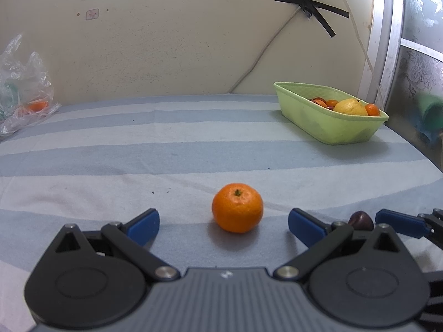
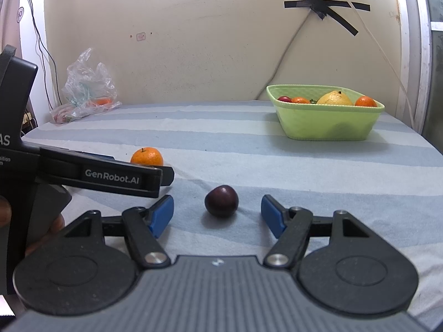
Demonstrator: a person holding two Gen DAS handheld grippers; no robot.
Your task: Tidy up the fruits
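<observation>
Fruits scattered on a bed-like surface under a sheet (image 2: 249, 149) striped pale blue and white, a few dark specks on it. Mandarin (image 1: 237, 207) sits on the sheet just ahead of the left gripper (image 1: 223, 225), between its blue pads but untouched; jaws spread wide. Dark plum (image 2: 221, 200) lies likewise between the pads of the right gripper (image 2: 217, 215), also spread, no contact. The two grippers sit side by side, mandarin to the left of the plum.

Green plastic basket (image 2: 326, 123) stands far right on the sheet, near the wall; inside, a large yellow fruit (image 2: 334, 98), small oranges, something red. Crumpled clear plastic bag (image 2: 85, 94) at far left, an orange fruit inside. Cream wall (image 2: 207, 41) behind, scuffed; black tape (image 2: 326, 7) crossed over a white cable. Frosted patterned window pane at right edge.
</observation>
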